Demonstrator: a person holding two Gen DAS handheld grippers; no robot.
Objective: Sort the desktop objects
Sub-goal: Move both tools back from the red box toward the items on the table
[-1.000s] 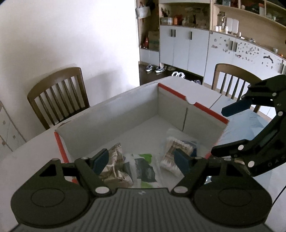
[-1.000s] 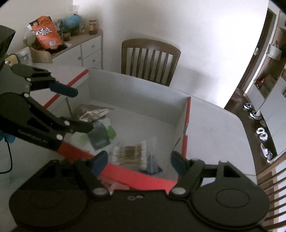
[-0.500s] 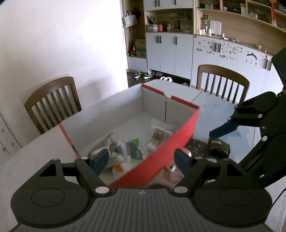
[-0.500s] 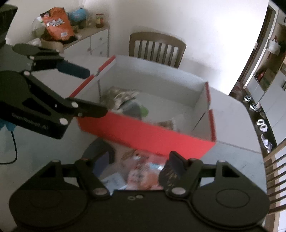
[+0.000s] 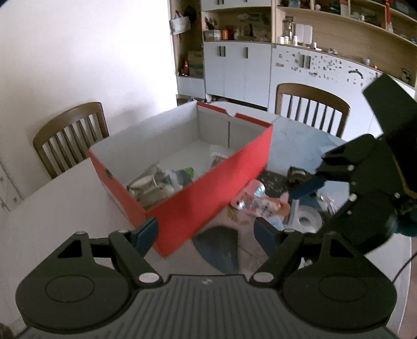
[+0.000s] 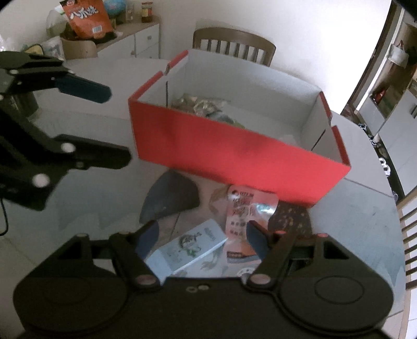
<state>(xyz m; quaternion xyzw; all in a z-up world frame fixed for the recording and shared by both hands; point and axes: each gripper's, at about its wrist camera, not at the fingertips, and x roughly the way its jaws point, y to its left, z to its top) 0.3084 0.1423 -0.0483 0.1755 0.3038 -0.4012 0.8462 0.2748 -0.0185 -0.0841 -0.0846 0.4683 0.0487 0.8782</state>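
Note:
A red box (image 5: pixel 208 193) (image 6: pixel 234 148) with white inside stands on the table and holds several packets (image 5: pixel 153 182) (image 6: pixel 203 104). In front of it lie a pink snack packet (image 6: pixel 239 211) (image 5: pixel 255 202), a pale blue carton (image 6: pixel 190 245), a dark blue wedge-shaped piece (image 6: pixel 172 198) (image 5: pixel 219 245) and a dark speckled item (image 6: pixel 289 216). My left gripper (image 5: pixel 207 233) is open and empty, just short of the box's near corner. My right gripper (image 6: pixel 202 237) is open and empty, above the carton and pink packet.
Wooden chairs (image 5: pixel 70 135) (image 5: pixel 312 109) stand around the table. A roll of tape (image 5: pixel 308 219) lies near the right gripper in the left wrist view. A cabinet with snack bags (image 6: pixel 86 18) is at the back left.
Both grippers have pulled back from over the box. The box's red outside wall and the loose items in front of it have come into view. Both stay open.

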